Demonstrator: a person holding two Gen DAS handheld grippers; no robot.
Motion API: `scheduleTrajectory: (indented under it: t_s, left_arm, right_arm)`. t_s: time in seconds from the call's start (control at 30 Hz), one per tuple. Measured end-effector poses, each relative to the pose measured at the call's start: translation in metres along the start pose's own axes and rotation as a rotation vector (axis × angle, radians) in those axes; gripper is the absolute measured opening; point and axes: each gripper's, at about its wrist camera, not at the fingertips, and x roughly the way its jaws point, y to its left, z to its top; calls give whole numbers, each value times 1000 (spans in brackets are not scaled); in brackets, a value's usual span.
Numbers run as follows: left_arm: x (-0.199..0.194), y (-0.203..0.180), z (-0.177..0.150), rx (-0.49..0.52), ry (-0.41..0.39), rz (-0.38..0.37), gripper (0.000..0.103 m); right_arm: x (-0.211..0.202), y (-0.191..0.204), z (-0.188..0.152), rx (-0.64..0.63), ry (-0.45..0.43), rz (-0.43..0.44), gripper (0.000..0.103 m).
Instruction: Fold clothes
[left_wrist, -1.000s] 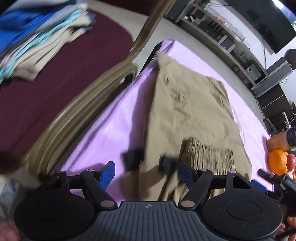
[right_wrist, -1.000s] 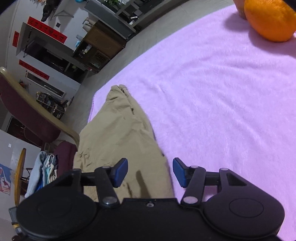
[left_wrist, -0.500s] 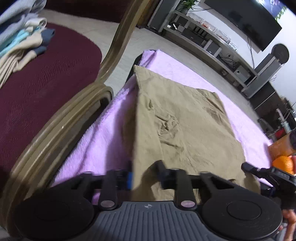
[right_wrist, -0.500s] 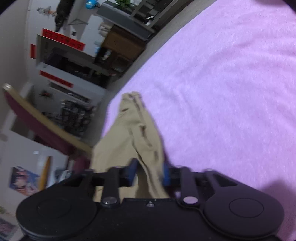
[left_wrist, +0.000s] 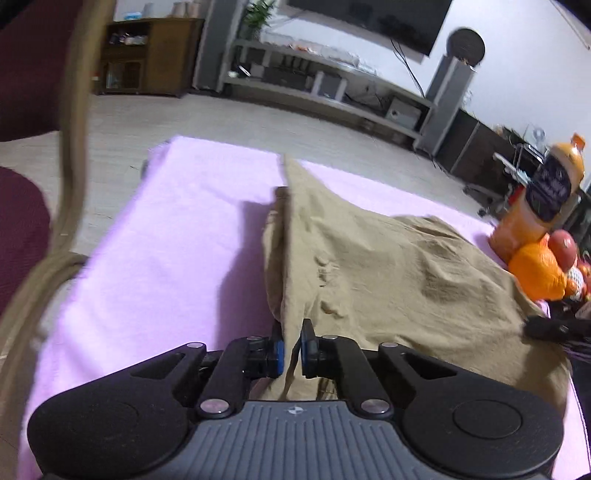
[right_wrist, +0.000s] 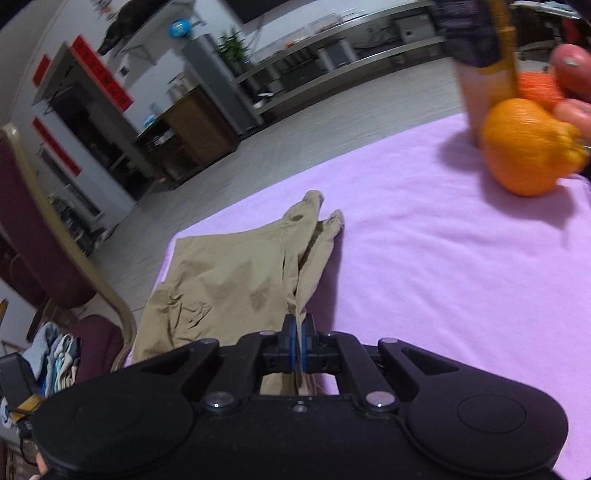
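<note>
Khaki trousers lie on a table covered with a lilac cloth. My left gripper is shut on the near edge of the trousers, and the fabric rises in a taut ridge from its pads. In the right wrist view the same khaki trousers stretch away to the left, with the far end bunched near the table's far edge. My right gripper is shut on another part of the near edge, a thin fold pinched between its blue pads.
An orange, an orange juice bottle and red fruit stand at the table's right end. A maroon chair with a gold frame stands left of the table, with folded clothes on its seat. The lilac cloth spreads right of the trousers.
Both grippers went from open to shut on the trousers' near edge. The fabric has lifted into ridges, and both views have tilted up toward the room.
</note>
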Motion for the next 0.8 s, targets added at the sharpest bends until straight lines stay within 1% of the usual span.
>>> scheduleTrajectory:
  t_s: [0.03, 0.07, 0.1, 0.13, 0.17, 0.23, 0.27, 0.3, 0.33, 0.37, 0.43, 0.47, 0.5, 0.53, 0.57, 0.6, 0.63, 0.67, 0.73, 0.8]
  left_arm:
    - [-2, 0, 1, -4, 3, 4, 21]
    - [-4, 0, 3, -8, 7, 9, 27]
    - [-5, -1, 4, -12, 10, 13, 30]
    - [-7, -1, 5, -16, 13, 18, 37]
    - [-9, -1, 6, -21, 17, 22, 43]
    - [-13, -2, 9, -29, 23, 31, 44]
    - [-22, -1, 8, -17, 36, 39, 46]
    - [-32, 0, 8, -3, 51, 47, 48]
    - [-41, 1, 1, 12, 73, 36, 58]
    - [-49, 3, -6, 26, 97, 23, 68]
    - [-61, 8, -26, 36, 144, -9, 75]
    - [-65, 12, -39, 30, 169, -28, 77]
    - [-61, 17, -52, -7, 205, -39, 77]
    - [-57, 23, -65, -48, 242, -49, 75]
    - [-53, 25, -70, -60, 256, -55, 72]
    - [-49, 25, -74, -67, 267, -60, 71]
    - [-45, 26, -77, -74, 277, -64, 70]
    - [-42, 27, -81, -82, 287, -69, 70]
    - [-34, 29, -88, -96, 308, -79, 69]
    - [-32, 24, -88, -87, 304, -97, 67]
  right_arm:
    - [-1, -5, -2, -7, 5, -18, 7]
    - [2, -10, -4, -15, 21, -35, 17]
    - [5, -16, -4, 10, 44, -44, 28]
    - [5, -24, -4, 63, 71, -44, 47]
    - [4, -32, -4, 125, 89, -22, 53]
    - [-6, -36, -7, 232, 118, 44, 58]
    - [-13, -35, -10, 258, 133, 54, 62]
    - [-24, -34, -14, 264, 140, 57, 65]
    - [-35, -33, -19, 258, 143, 59, 70]
    - [-44, -31, -24, 245, 146, 59, 78]
    - [-58, -31, -38, 201, 160, 53, 85]
    - [-61, -33, -46, 180, 176, 43, 85]
    - [-61, -36, -52, 165, 199, 30, 85]
    - [-58, -41, -60, 159, 222, 19, 85]
    - [-53, -46, -68, 162, 244, 12, 82]
    - [-47, -49, -73, 170, 263, 20, 78]
    - [-42, -53, -78, 179, 278, 42, 67]
    - [-37, -56, -82, 189, 294, 65, 58]
    - [-29, -55, -88, 178, 310, 97, 58]
    - [-26, -47, -90, 134, 302, 95, 58]
